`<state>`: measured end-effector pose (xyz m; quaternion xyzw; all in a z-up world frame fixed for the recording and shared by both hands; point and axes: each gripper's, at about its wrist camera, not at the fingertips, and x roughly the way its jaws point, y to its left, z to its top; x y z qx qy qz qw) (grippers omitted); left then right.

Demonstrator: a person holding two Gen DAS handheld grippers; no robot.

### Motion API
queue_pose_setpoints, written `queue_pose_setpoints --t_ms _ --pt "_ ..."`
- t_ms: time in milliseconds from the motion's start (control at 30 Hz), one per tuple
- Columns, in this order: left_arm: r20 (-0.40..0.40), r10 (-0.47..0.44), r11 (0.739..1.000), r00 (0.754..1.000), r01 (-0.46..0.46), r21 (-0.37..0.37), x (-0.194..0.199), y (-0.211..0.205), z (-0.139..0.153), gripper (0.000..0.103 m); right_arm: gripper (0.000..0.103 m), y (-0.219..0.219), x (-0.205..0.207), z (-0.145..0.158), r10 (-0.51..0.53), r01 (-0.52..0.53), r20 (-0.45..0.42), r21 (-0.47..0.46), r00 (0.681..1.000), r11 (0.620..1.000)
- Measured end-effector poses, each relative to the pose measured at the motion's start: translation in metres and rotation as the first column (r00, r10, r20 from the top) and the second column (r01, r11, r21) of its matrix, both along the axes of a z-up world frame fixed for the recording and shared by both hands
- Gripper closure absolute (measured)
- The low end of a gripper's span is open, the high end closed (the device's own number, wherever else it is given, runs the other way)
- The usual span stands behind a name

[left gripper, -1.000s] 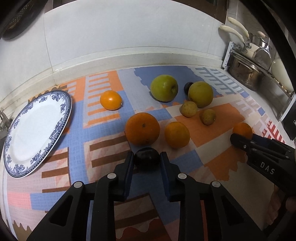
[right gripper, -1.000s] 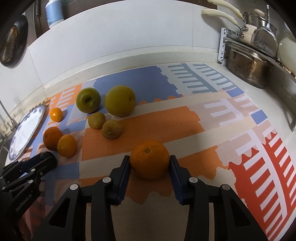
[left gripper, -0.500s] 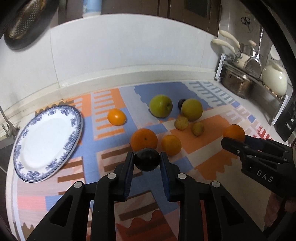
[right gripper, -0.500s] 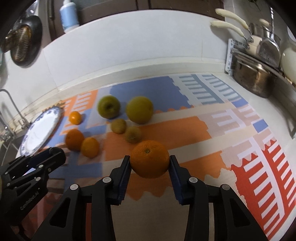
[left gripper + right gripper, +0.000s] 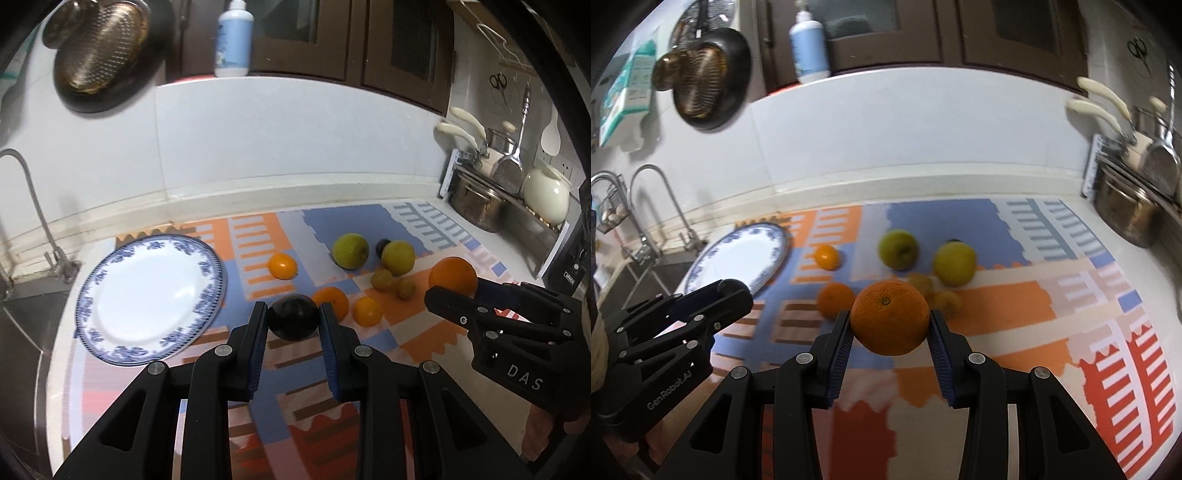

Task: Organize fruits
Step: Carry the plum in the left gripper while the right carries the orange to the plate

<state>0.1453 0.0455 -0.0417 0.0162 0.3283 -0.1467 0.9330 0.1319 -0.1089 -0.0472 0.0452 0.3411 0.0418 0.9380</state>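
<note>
four oranges [image 5: 453, 277], two plums [image 5: 293, 316], one plate [image 5: 147, 295]

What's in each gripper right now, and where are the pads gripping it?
Left gripper holds a dark plum, pads on its two opposite sides. Right gripper holds an orange, also clamped across its sides.

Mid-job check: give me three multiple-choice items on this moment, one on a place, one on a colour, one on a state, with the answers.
1. Where is the blue-rimmed white plate?
A. Left end of the patterned mat
B. Beside the steel pot
C. Under the apples

2. What colour is the round fruit in the left tool?
A. Green
B. Dark purple, almost black
C. Orange

3. What state is the right tool in?
A. Open, empty
B. Shut, empty
C. Shut on the large orange

Answers: 1 A, it lies at the mat's left end near the tap. 2 B, the left wrist view shows it dark. 3 C, both pads press the orange's sides.
</note>
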Motion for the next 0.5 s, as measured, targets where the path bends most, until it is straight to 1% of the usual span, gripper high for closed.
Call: queue_pose_setpoints --t_ms 233,500 --pt "0.022 0.036 0.999 0.999 -0.036 -0.006 -0.006 0.027 0.009 0.075 0.061 0.029 0.003 0.014 0.082 -0.082 0.031 0.010 0.996 0.997" --pt "0.036 0.105 0.994 0.994 -0.105 -0.001 -0.004 0.061 0.013 0.075 0.061 0.066 0.017 0.019 0.177 -0.178 0.048 0.023 0.983 0.984"
